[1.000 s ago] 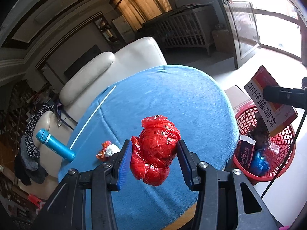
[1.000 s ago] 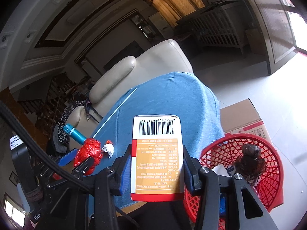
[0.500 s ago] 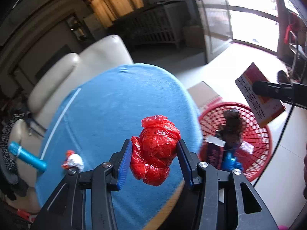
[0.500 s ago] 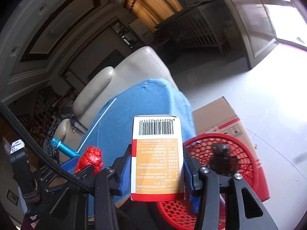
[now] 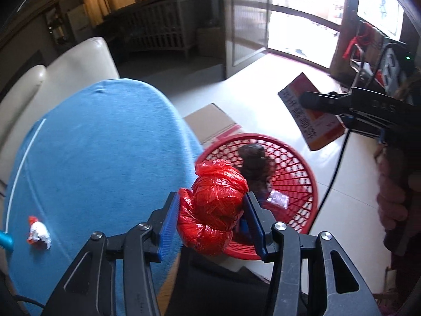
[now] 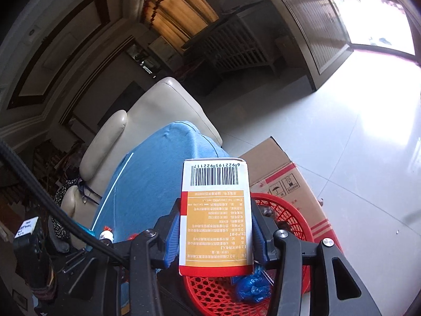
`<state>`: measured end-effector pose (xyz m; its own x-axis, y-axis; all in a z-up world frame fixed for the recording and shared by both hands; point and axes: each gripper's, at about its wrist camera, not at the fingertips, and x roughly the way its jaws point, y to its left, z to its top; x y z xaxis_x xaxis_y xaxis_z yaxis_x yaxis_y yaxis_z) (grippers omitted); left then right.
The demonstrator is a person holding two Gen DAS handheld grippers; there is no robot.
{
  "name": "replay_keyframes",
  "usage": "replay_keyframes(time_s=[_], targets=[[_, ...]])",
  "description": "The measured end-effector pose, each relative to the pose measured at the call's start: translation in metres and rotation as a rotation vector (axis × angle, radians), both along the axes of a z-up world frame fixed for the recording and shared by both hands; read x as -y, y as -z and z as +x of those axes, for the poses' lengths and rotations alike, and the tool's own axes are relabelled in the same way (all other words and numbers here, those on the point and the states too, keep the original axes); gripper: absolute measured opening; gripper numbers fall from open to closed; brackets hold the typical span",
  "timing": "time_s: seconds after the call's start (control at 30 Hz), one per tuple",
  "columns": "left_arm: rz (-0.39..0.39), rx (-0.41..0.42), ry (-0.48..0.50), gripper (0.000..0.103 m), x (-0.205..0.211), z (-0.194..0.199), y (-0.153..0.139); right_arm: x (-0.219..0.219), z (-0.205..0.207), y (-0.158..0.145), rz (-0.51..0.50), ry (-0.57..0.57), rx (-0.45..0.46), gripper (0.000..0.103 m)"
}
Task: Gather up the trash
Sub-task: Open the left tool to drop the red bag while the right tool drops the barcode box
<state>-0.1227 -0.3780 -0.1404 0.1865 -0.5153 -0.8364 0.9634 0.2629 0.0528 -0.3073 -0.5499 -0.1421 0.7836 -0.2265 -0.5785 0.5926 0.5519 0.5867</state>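
While the red bag bundle (image 5: 214, 212) is clamped between the left gripper (image 5: 210, 221) fingers near the red basket (image 5: 302, 168) rim, the box (image 6: 215, 218) is pinched by the right gripper (image 6: 214, 233) (basket contents partly hidden).

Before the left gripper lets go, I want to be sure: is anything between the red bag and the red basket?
Nothing visible. The left gripper holds the red bag at the near rim of the red basket, whose top is open.
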Motion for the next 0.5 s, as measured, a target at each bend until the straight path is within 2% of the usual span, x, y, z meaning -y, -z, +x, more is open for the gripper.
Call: replay_keyframes(time_s=[0.2, 0.4, 0.5], targets=[[-0.015, -0.031, 0.007, 0.056, 0.000, 0.007, 0.002, 0.006, 0.004, 0.009, 0.055, -0.014, 0.010, 0.058], [-0.023, -0.059, -0.058, 0.056, -0.013, 0.032, 0.003, 0.001, 0.015, 0.009, 0.046, -0.026, 0.005, 0.058], [-0.014, -0.047, -0.102, 0.056, -0.024, 0.047, 0.009, -0.003, 0.026, 0.010, 0.041, -0.045, -0.006, 0.058]])
